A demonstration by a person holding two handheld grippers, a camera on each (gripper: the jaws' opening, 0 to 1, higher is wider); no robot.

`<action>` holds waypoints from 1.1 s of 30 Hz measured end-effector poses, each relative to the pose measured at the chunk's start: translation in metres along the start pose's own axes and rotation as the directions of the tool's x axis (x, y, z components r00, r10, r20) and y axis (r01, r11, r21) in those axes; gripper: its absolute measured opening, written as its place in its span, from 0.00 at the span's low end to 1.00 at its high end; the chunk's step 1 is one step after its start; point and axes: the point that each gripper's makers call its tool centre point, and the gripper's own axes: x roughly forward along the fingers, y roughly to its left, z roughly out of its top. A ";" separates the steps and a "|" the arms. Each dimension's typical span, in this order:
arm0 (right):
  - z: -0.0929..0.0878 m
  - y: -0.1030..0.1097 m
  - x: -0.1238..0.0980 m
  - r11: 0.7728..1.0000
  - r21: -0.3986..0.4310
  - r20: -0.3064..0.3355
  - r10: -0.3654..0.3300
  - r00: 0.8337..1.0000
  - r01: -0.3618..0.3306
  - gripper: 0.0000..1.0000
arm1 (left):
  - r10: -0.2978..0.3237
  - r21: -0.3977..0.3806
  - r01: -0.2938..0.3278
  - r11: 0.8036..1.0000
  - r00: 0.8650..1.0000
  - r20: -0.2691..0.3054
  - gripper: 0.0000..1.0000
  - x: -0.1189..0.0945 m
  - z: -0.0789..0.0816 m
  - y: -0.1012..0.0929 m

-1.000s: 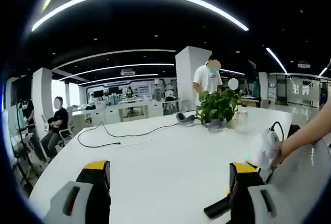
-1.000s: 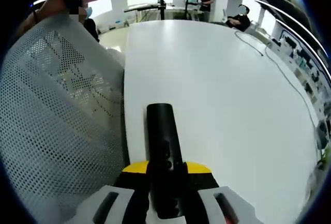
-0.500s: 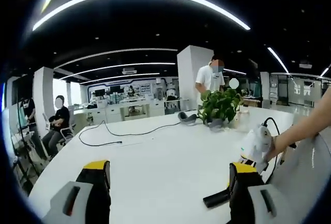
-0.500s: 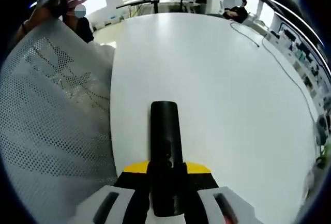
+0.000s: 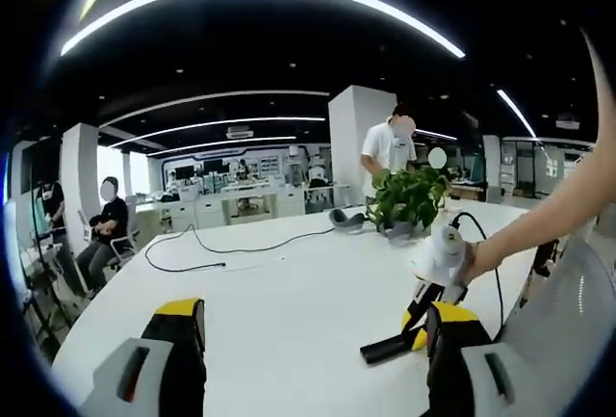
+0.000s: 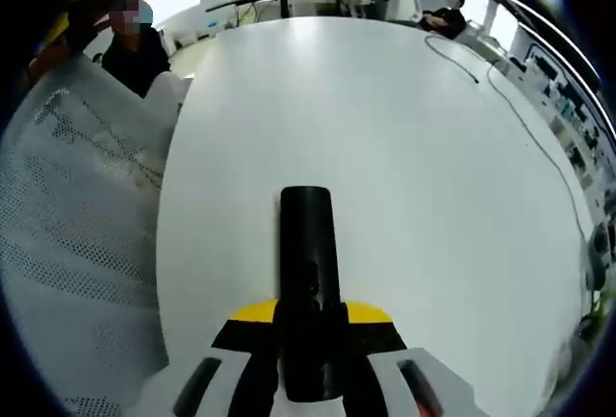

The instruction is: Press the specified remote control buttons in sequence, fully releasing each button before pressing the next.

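Right claw (image 6: 308, 359), apparently nearer, gripping remote (image 6: 309, 273)

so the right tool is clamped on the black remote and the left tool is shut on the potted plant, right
Not quite. The left tool is open and holds nothing; the left gripper view shows the potted plant standing far off across the white table. The rest holds: in the right gripper view the right tool is clamped on the black remote.
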 end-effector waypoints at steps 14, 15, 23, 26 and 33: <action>0.003 -0.037 0.001 0.998 -0.060 -0.034 0.021 0.999 -0.023 0.21 | -0.008 -0.010 0.008 1.000 1.000 -0.011 1.00 0.002 -0.002 -0.001; 0.004 -0.040 0.001 0.998 -0.061 -0.036 0.021 0.999 -0.023 0.21 | -0.010 -0.009 0.010 1.000 1.000 -0.014 1.00 0.002 -0.002 -0.001; 0.005 -0.061 0.000 0.997 -0.070 -0.044 0.023 0.999 -0.026 0.21 | -0.005 -0.007 0.005 1.000 1.000 -0.026 1.00 0.003 -0.004 0.000; 0.006 -0.066 0.000 0.996 -0.083 -0.052 0.024 0.998 -0.029 0.21 | -0.006 0.001 0.006 1.000 0.999 -0.032 1.00 0.004 -0.006 -0.001; 0.008 -0.078 0.002 0.995 -0.097 -0.053 0.027 0.998 -0.032 0.21 | 0.007 0.011 -0.007 1.000 1.000 -0.024 1.00 0.004 -0.004 0.002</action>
